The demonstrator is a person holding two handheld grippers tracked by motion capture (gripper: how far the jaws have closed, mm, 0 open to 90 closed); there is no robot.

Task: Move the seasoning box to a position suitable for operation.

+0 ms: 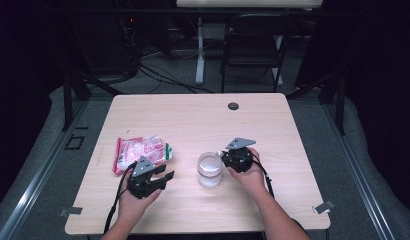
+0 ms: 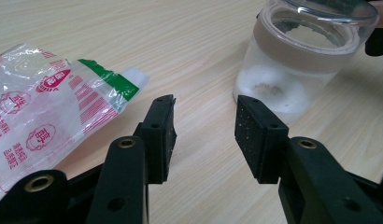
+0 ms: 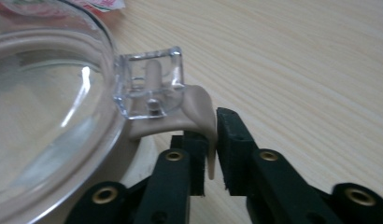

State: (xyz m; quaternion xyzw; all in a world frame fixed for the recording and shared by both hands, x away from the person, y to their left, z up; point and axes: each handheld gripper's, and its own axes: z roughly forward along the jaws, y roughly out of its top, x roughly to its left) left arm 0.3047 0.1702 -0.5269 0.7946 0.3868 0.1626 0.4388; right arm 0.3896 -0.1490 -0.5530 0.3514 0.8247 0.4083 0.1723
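A clear jar [image 1: 209, 170] with a beige collar and a clear lid [image 3: 45, 107] stands on the table, white powder at its bottom [image 2: 273, 88]. My right gripper [image 3: 210, 144] is shut on the beige latch tab [image 3: 199, 112] that hangs from the lid's clear clasp [image 3: 150, 84]; in the high view it [image 1: 224, 156] sits at the jar's right side. A plastic bag [image 1: 140, 150] with red and green print lies flat to the left. My left gripper [image 2: 206, 126] stands open just above the wood, between the bag [image 2: 49, 107] and the jar [image 2: 297, 60], with nothing between its jaws.
The wooden table [image 1: 193, 120] has a round cable hole [image 1: 233, 106] near its far edge. A black chair [image 1: 253, 45] and a white desk leg [image 1: 199, 50] stand beyond the table, with cables on the floor.
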